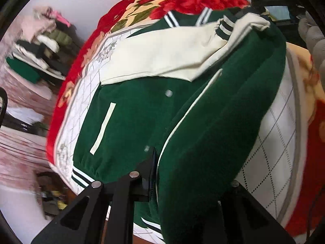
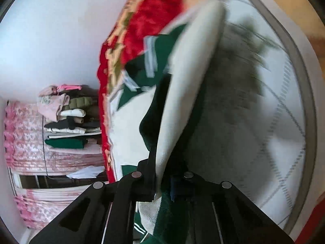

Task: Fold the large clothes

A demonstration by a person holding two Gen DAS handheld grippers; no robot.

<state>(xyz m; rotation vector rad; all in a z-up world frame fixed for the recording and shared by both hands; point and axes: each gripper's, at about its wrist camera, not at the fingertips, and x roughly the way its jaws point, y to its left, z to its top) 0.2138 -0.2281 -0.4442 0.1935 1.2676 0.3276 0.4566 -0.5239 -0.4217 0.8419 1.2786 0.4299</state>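
Note:
A green varsity jacket (image 1: 132, 118) with cream sleeves (image 1: 162, 55) and striped cuffs lies on a white quilted sheet (image 1: 278, 142). My left gripper (image 1: 156, 174) is shut on the jacket's green front edge near the hem and holds that side lifted and folded over. My right gripper (image 2: 162, 174) is shut on a cream sleeve (image 2: 189, 77) with green cloth under it, held above the sheet (image 2: 274, 122). The right gripper also shows at the top right of the left wrist view (image 1: 262, 2). The right wrist view is blurred.
A red floral blanket (image 1: 85, 61) lies under the sheet. A stack of folded clothes (image 2: 67, 120) sits on a pink-covered surface by the white wall. A grey tufted headboard (image 1: 312, 36) stands at the right.

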